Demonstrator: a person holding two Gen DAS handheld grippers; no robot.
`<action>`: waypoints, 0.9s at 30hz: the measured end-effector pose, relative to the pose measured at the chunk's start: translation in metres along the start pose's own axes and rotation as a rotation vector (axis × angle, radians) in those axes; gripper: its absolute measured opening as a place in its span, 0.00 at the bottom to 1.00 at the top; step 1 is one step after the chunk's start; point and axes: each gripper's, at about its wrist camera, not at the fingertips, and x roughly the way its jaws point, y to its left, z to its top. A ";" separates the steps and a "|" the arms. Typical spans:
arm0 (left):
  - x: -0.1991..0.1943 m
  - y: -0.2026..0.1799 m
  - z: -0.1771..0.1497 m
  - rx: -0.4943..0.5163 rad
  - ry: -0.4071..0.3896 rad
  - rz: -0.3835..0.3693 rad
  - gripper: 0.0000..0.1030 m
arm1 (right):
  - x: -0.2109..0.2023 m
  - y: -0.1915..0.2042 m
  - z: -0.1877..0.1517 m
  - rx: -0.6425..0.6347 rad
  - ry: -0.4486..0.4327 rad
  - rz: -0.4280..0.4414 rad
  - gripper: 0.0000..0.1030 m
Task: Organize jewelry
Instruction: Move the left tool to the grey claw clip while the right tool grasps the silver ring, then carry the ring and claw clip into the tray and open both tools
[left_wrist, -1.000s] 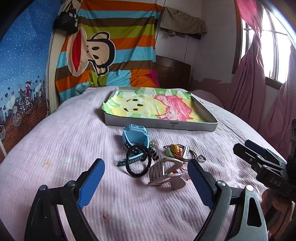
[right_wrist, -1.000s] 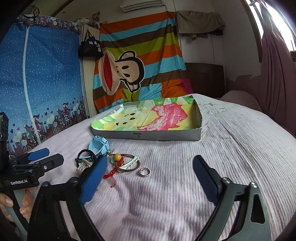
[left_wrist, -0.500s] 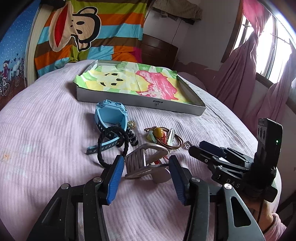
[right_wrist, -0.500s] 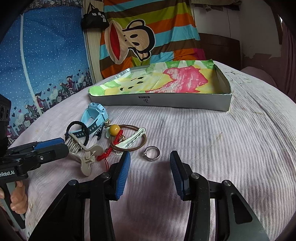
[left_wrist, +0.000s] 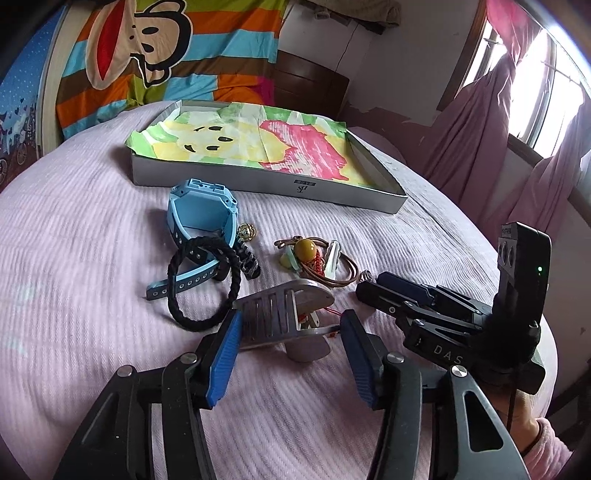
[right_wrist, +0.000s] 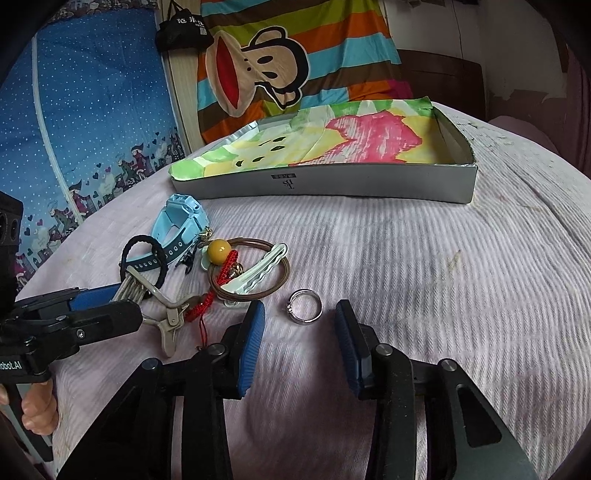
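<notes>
On the pink bedspread (right_wrist: 424, 266), my right gripper (right_wrist: 300, 332) had its jaws apart, the silver ring (right_wrist: 306, 311) lying just ahead between the tips. My left gripper (left_wrist: 290, 341) stood parted around the grey hair claw clip (left_wrist: 282, 314), the left pad touching it.

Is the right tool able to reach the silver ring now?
Probably yes. The right tool is open, and the silver ring lies alone on the bedspread just ahead of its pads, apart from the brown bangle. Nothing blocks it.
</notes>
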 end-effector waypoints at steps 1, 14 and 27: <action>0.002 0.000 0.000 -0.001 0.012 0.003 0.55 | 0.001 0.000 0.000 0.002 0.001 0.001 0.34; 0.013 0.002 -0.001 -0.029 0.024 0.056 0.55 | 0.004 -0.002 -0.003 0.013 0.008 -0.014 0.22; 0.010 0.003 -0.006 -0.038 -0.006 0.038 0.54 | 0.002 -0.003 -0.005 0.015 -0.014 -0.004 0.17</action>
